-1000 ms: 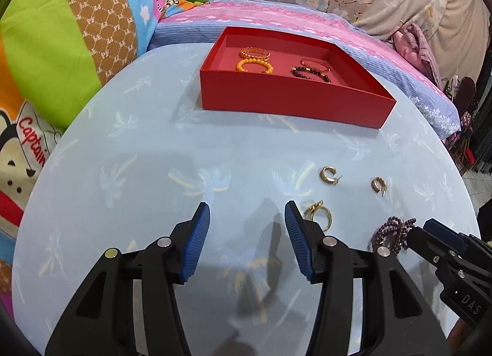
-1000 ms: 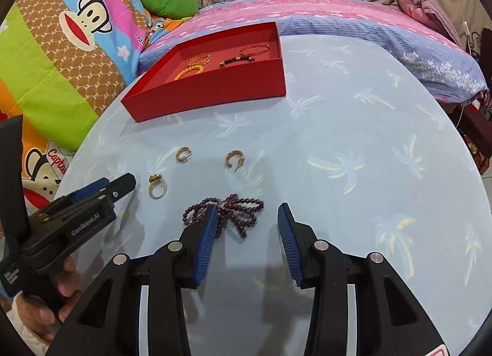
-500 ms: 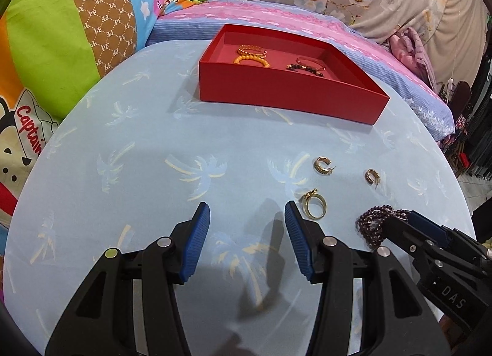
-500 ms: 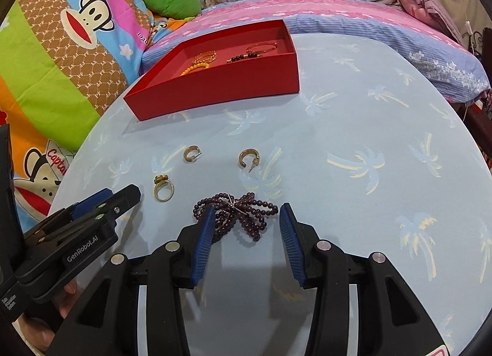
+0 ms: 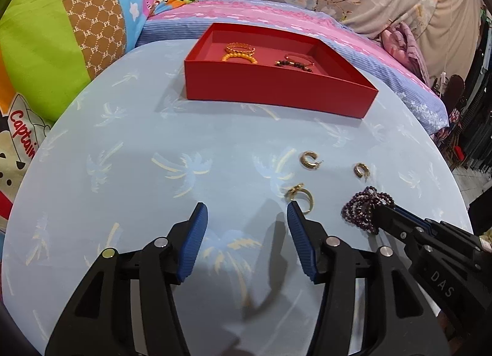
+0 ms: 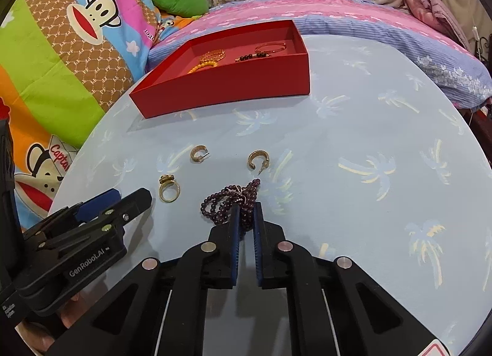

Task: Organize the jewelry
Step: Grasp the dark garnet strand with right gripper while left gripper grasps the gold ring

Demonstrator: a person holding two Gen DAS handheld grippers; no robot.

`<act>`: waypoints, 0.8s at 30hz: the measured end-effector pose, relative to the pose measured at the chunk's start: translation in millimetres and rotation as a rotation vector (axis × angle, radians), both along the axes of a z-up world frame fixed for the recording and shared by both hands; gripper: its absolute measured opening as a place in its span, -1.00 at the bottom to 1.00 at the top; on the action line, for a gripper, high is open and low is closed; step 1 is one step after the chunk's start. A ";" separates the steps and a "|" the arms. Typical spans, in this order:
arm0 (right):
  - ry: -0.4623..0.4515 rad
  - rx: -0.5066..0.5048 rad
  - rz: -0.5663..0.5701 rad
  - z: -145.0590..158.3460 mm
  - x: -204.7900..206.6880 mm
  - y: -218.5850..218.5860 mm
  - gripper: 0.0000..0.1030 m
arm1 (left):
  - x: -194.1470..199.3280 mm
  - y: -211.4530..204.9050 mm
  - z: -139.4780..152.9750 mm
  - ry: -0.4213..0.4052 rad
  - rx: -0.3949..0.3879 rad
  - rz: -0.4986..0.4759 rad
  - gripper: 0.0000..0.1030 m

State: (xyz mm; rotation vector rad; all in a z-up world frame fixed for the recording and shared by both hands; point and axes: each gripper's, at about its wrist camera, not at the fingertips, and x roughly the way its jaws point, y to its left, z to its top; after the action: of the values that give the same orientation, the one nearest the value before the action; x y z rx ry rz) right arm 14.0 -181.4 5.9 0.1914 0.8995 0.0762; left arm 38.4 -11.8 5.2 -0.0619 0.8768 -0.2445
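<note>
The right claw (image 6: 246,213) has clamped its blue pads on the dark purple bead bracelet (image 6: 229,202), which lies bunched on the pale blue palm-print bench (image 6: 353,147) just in front of two gold hoop earrings (image 6: 257,159) and beside a gold ring (image 6: 168,188). The left claw (image 5: 246,227) hovers near the ring, its jaws about half apart and opening slightly, with nothing between them. The red tray (image 5: 276,88), already holding an orange bracelet (image 5: 240,57) and other pieces, sits well apart at the far side of the bench. Only part of the strand looks pinched, so a clean lift would likely mean rising slowly and straight, letting the loose loops hang free of the earrings, then carrying the bracelet over the tray's near wall before releasing it on a bare patch of the tray floor.
</note>
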 end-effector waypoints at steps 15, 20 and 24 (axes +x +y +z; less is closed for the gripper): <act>-0.015 0.032 -0.043 6.8 -3.4 -18.0 -0.87 | 13.8 -32.6 0.3 -0.001 0.029 -0.057 -0.36; -0.015 0.041 -0.043 7.2 -3.7 -20.3 -0.87 | 16.3 -32.8 0.4 0.015 -0.002 -0.082 -0.83; -0.018 0.047 -0.047 9.2 -3.5 -21.8 -0.87 | 14.7 -33.0 0.6 0.017 -0.008 -0.092 -0.83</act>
State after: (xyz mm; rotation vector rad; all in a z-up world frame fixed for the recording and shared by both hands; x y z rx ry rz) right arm 10.5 -203.2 15.0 0.2550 0.8751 0.0549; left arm 53.1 -44.7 5.8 -0.0308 0.8968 -0.3336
